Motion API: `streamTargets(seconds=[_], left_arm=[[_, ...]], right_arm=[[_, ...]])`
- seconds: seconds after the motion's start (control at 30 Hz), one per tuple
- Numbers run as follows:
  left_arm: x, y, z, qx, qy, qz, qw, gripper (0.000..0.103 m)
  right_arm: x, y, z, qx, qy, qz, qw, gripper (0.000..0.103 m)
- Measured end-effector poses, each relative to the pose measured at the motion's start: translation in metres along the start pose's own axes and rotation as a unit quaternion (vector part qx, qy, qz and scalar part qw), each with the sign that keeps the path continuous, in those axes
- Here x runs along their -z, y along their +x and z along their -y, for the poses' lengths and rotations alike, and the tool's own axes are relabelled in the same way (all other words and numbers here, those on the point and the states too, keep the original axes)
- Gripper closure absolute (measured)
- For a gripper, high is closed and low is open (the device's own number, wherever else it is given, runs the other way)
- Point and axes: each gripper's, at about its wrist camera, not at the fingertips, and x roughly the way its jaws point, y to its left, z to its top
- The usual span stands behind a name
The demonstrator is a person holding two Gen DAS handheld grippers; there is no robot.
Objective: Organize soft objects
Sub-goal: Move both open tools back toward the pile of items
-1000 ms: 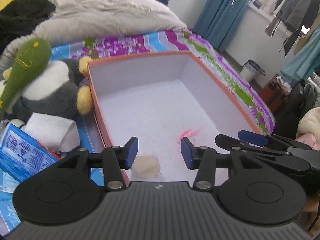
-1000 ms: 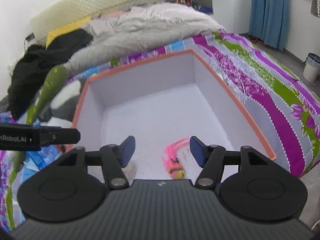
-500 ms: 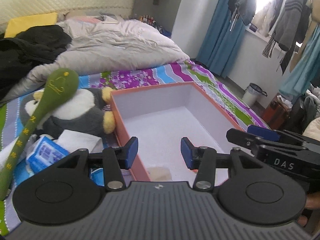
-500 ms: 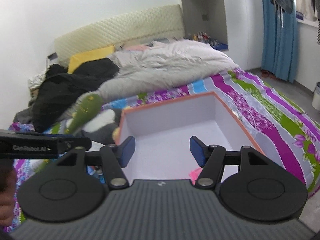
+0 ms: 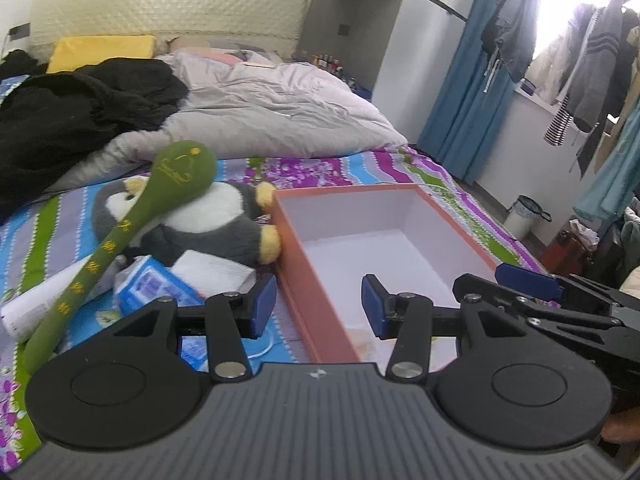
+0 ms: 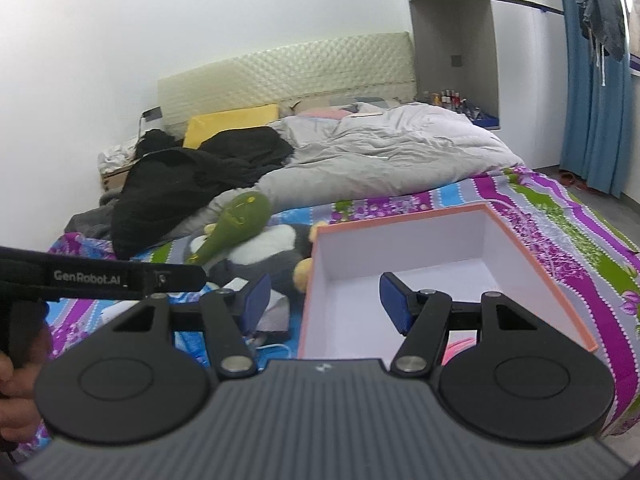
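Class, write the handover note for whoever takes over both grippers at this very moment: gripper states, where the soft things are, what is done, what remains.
Left gripper: open, empty.
Right gripper: open, empty.
Orange box on the bedspread holds a small beige thing and a pink thing at its near end.
Penguin plush lies left of the box, green plush stick across it; tissue packs in front.
Left: box those.

Gripper body hides the orange box's [image 6: 540, 276] near end and contents
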Motion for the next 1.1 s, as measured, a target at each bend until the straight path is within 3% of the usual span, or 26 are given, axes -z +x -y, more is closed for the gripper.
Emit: streamTargets(seconds=[0.77,1.1], left_arm=[[0.047,-0.037,-0.072,-0.050,-0.052,-0.016,0.9973,0.050],[0.086,-0.033,-0.100,-0.075,-0.083,-0.050,0.9924,0.050]], right_arm=[[0.038,0.006,-0.071,-0.041,-0.039,-0.030,0.998,0.040],[0.071,0.015,-0.085,-0.047,-0.040,-0.067,0.996,0.040]])
